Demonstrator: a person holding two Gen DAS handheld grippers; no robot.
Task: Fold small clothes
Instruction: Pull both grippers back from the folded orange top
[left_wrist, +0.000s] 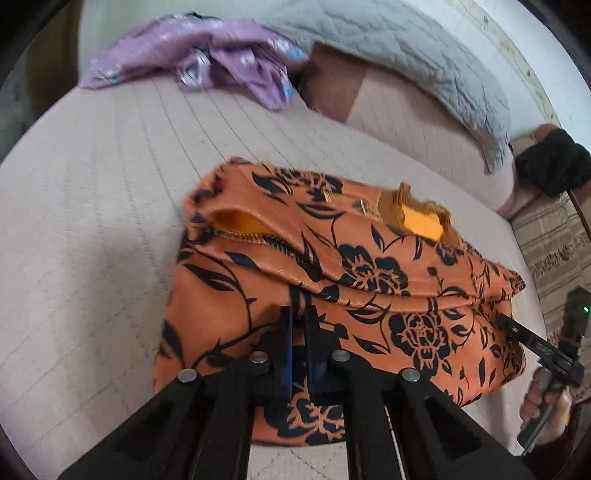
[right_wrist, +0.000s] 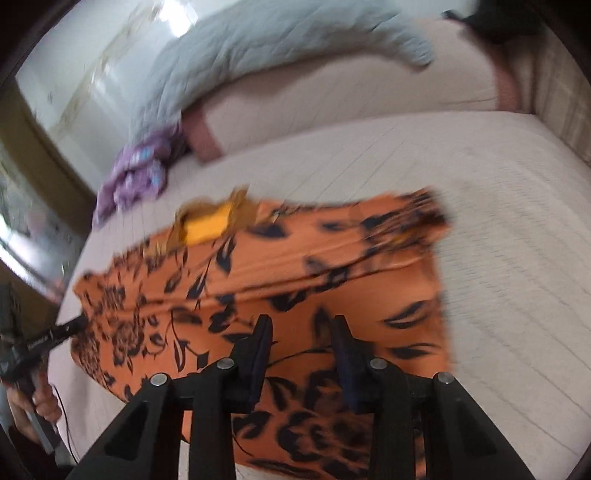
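Orange floral garment (left_wrist: 332, 280) under both hand-held grippers

No text, label, brand or number can be read here. The other hand-held gripper (right_wrist: 48, 338), seen at the near left edge of the right wrist view, bears a line of small light lettering along its dark side, but it is too small and blurred to make out.

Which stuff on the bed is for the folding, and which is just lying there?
For the folding:
orange flowered garment
left gripper
right gripper

Just lying about:
purple garment
grey quilt
black cloth
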